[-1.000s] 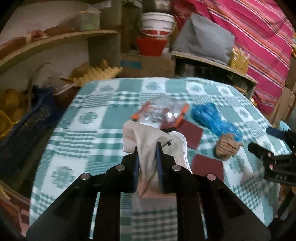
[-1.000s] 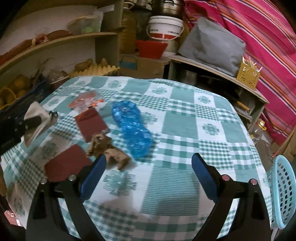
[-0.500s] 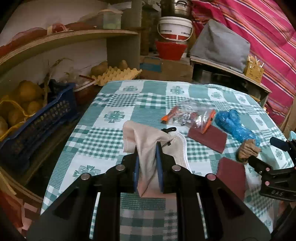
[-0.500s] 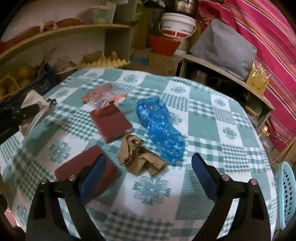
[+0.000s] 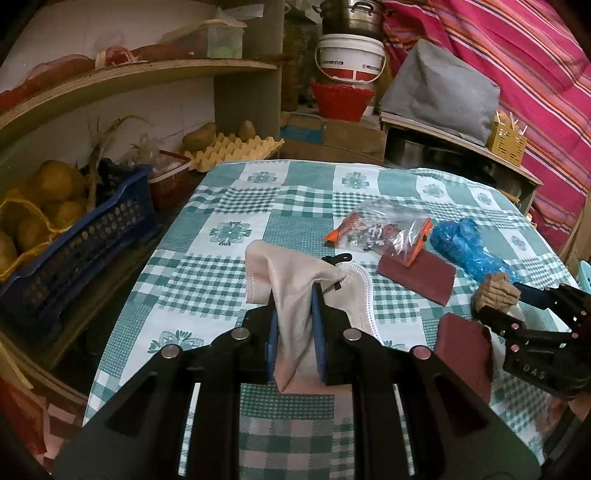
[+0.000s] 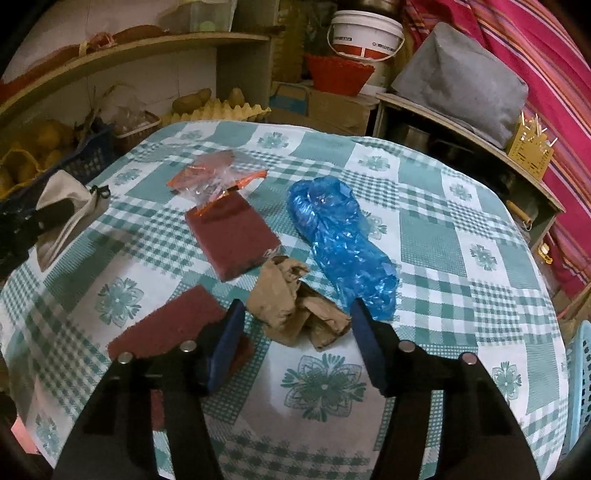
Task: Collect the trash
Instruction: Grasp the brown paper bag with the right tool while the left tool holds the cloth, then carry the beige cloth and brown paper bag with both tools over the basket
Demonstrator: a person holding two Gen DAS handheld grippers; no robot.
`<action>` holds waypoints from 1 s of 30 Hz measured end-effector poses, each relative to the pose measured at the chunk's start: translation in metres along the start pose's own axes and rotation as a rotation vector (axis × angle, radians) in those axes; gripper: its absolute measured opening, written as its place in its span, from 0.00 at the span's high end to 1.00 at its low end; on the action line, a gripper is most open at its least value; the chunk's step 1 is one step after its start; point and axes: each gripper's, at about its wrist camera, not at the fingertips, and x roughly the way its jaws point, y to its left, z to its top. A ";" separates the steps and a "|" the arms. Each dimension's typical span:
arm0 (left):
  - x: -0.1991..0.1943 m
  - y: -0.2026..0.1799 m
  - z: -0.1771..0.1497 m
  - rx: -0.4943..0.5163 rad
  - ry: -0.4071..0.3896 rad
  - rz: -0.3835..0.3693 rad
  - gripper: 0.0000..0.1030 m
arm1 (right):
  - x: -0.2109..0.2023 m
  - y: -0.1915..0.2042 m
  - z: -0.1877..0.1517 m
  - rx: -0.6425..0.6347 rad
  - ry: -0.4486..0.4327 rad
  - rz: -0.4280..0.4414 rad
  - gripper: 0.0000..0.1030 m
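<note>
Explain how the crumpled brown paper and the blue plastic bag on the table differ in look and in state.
The brown paper is dull and folded into angular creases; the blue plastic bag is glossy and finely wrinkled. The paper forms a short lump; the bag lies as a longer roll. The paper sits between the closing jaws of the right gripper, whose pads do not yet press it; the bag lies beyond them, ungripped. Both rest on the checked tablecloth.

Background clutter around the green-checked tablecloth (image 6: 424,236).
Left: blue crate (image 5: 77,240) of potatoes (image 5: 55,181), beside it a small red basket (image 5: 170,181), then a yellow egg tray (image 5: 236,147) with potatoes on it. Curved wooden shelf (image 5: 140,74) above. Back: white bucket (image 6: 365,33) over a red basket (image 6: 338,74), cardboard boxes below. Right: grey cushion (image 6: 461,77), yellow holder (image 6: 530,155), pink striped fabric (image 5: 535,74); light-blue basket (image 6: 583,384) off the table's edge.
</note>
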 end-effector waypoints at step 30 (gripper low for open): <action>-0.025 -0.114 0.019 0.080 -0.082 -0.102 0.86 | -0.082 -0.176 -0.018 0.127 -0.110 -0.167 0.44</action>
